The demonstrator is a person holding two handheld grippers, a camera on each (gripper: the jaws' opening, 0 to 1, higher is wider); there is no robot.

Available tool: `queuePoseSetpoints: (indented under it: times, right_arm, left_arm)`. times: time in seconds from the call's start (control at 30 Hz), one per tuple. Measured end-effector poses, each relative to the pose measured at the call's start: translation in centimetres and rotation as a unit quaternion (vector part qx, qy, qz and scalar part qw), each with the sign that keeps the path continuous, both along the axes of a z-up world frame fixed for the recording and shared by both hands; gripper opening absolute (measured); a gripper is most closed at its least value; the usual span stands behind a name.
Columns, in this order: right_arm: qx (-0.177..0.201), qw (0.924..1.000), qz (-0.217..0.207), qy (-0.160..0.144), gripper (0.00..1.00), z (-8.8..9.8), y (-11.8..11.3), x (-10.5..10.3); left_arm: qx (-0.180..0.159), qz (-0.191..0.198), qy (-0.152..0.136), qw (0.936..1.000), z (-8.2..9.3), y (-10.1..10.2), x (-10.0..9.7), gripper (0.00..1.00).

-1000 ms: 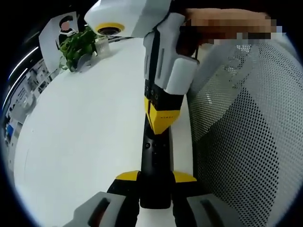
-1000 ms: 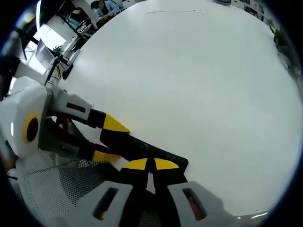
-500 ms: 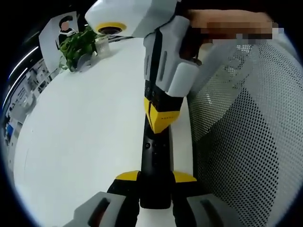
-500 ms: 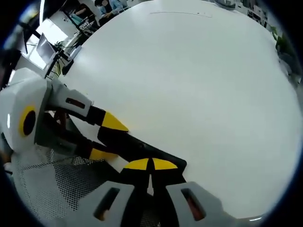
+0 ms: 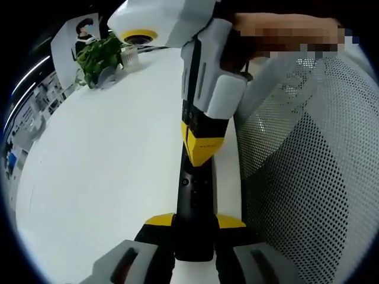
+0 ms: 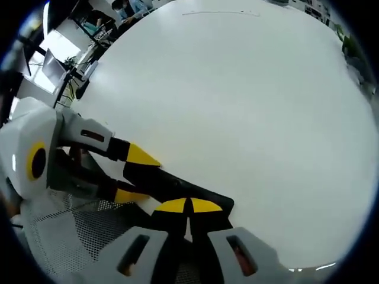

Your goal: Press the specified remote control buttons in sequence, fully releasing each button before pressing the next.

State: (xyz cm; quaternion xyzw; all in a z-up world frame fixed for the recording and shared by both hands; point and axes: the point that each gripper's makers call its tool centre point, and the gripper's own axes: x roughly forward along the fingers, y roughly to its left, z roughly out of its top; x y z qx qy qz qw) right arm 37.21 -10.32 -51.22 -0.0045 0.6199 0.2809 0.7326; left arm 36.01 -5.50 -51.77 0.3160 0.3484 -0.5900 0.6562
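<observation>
Remote control lies clamped between the left gripper jaws, long axis running straight ahead, at the white bench edge beside a mesh chair. Right gripper, jaws together, comes from the far end, its yellow tips down on the remote's upper face. Whether a button is depressed, I cannot tell.

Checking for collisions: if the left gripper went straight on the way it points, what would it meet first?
The left gripper, shut on the black remote, points along it at the right gripper, whose closed yellow tips sit on the remote's far end. Probably that.
</observation>
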Motion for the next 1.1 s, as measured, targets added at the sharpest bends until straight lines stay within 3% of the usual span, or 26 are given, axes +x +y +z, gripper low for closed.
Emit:
queuePoseSetpoints:
  times: [0.37, 1.1]
  right_arm:
    - [0.036, 0.9986, -0.038, -0.003, 0.00, 0.6, 0.3, 0.9]
    - [0.016, 0.9995, -0.018, 0.020, 0.00, -0.4, 0.5, -0.2]
  left_arm:
    - [0.018, 0.010, -0.001, 0.9998, 0.0, -0.7, -0.5, 0.24]
    - [-0.001, -0.008, 0.005, 1.0000, 0.0, -1.9, -1.1, 0.24]
